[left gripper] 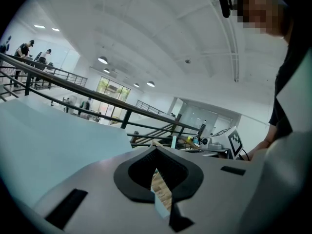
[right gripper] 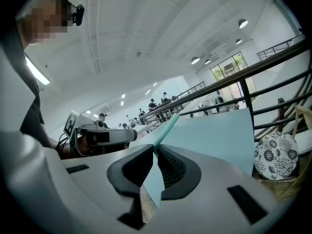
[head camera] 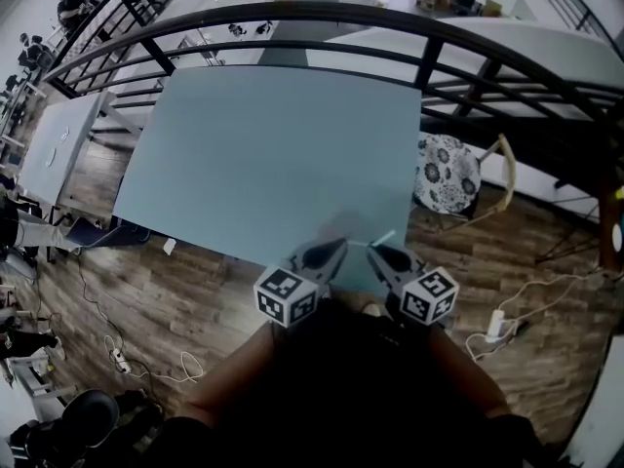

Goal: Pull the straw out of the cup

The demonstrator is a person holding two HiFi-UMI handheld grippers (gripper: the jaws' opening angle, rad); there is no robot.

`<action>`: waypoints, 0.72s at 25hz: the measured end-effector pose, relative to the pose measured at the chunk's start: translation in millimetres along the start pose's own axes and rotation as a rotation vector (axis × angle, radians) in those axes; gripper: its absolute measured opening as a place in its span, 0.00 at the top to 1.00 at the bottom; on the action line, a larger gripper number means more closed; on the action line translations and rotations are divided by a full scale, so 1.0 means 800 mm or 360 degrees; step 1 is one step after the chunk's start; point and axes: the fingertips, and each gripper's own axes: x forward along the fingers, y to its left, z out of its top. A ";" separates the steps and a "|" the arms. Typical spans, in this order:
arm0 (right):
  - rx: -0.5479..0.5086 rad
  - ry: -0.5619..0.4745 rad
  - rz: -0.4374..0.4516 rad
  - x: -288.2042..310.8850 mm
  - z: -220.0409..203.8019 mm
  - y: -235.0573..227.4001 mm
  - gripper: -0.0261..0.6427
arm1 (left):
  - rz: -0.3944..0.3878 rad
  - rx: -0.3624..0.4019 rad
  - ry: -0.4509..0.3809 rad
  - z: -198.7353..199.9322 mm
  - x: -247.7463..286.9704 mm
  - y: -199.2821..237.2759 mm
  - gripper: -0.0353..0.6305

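Observation:
A pale teal straw [head camera: 385, 236] sticks out from the tips of my right gripper [head camera: 374, 250], which is shut on its lower end. In the right gripper view the straw [right gripper: 166, 128] rises up and to the right from the pinched jaw tips of the right gripper [right gripper: 156, 149]. My left gripper [head camera: 336, 248] hangs just left of it at the light blue table's [head camera: 273, 144] near edge. Its jaws meet at the tips of the left gripper [left gripper: 155, 148] with nothing between them. From the left gripper view the straw [left gripper: 174, 142] shows far off. No cup is in view.
A black railing [head camera: 409, 27] curves behind the table. A chair with a flowered cushion [head camera: 447, 172] stands at the table's right. Wooden floor with a power strip [head camera: 497, 324] and cables lies below. A white desk [head camera: 58, 144] stands at the left.

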 end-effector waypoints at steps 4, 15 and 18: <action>-0.0025 0.0013 0.0037 -0.026 -0.006 -0.002 0.90 | 0.0043 -0.0011 -0.0015 -0.011 0.002 -0.023 0.93; -0.0094 0.0076 0.0182 -0.082 -0.028 0.012 0.90 | 0.0184 -0.0062 -0.0098 -0.035 -0.011 -0.089 0.93; -0.0121 0.0104 0.0230 -0.098 -0.035 0.021 0.90 | 0.0231 -0.0077 -0.0119 -0.042 -0.020 -0.108 0.93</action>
